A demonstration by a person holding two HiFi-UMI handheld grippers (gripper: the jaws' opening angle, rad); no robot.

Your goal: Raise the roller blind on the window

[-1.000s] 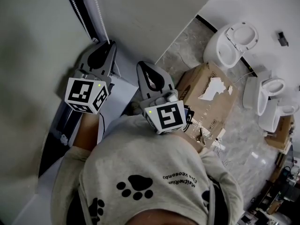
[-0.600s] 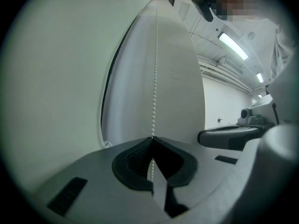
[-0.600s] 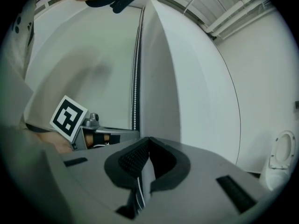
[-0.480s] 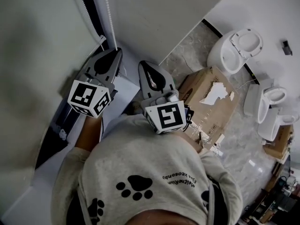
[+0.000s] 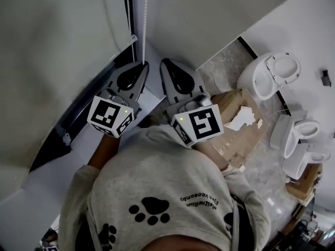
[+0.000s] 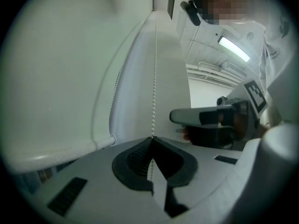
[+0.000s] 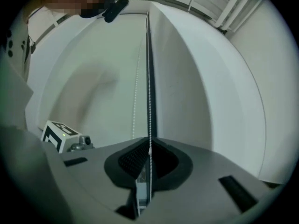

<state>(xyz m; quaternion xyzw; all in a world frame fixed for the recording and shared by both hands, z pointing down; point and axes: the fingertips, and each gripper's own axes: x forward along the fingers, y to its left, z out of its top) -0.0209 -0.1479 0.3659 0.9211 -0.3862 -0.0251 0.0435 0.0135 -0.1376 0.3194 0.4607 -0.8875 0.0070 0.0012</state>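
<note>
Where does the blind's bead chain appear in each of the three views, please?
Head view: the bead chain hangs at top centre, down to the left gripper.
Left gripper view: the bead chain runs down the middle into the shut jaws.
Right gripper view: the bead chain runs down the middle into the shut jaws.
Shared landmark: the dark frame strip beside it.

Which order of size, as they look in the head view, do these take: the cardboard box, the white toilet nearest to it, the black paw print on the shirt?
1. cardboard box
2. white toilet
3. paw print, smallest although nearest the camera
</note>
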